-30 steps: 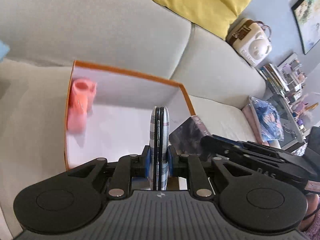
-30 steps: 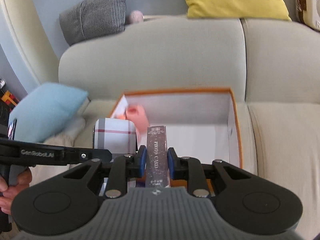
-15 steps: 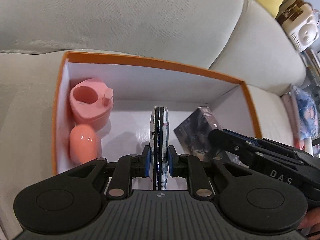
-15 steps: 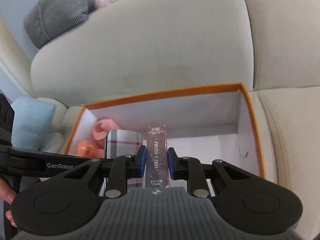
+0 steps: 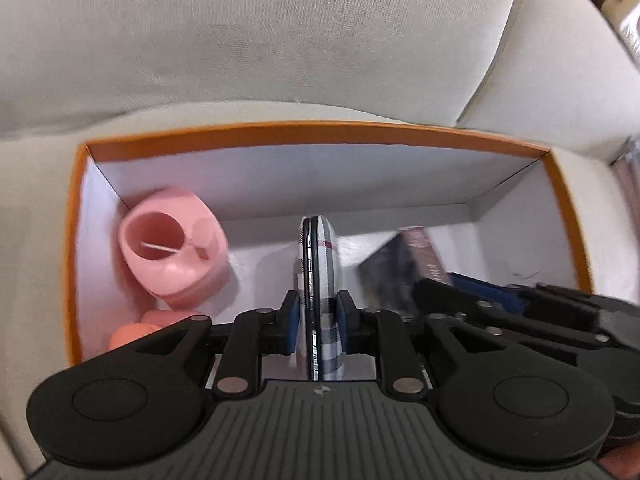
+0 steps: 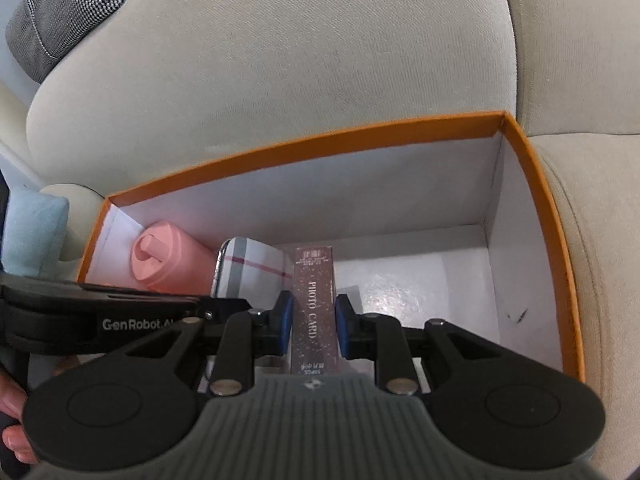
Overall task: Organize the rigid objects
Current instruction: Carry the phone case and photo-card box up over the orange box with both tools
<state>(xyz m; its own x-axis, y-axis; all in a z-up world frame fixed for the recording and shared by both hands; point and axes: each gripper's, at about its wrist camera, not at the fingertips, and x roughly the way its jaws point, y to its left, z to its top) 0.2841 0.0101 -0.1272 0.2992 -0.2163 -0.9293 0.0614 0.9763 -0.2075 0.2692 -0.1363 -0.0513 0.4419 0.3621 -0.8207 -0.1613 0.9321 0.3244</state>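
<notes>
My left claw (image 5: 318,322) is clenched on a plaid phone (image 5: 320,280), held on edge at frame centre, inside the orange box (image 5: 316,130). My right claw (image 6: 310,330) is clenched on a dark "PHOTO CARD" box (image 6: 312,304), held upright at lower centre, also inside the orange box (image 6: 304,146). In the right wrist view, the plaid phone (image 6: 252,270) stands just left of the card box. A pink cup (image 5: 174,246) sits at the box's left end, with an orange egg-shaped item (image 5: 128,334) below it in frame. The box rests on a beige sofa (image 5: 280,40). A houndstooth cushion (image 6: 68,8) occupies the upper left of the right wrist view.
</notes>
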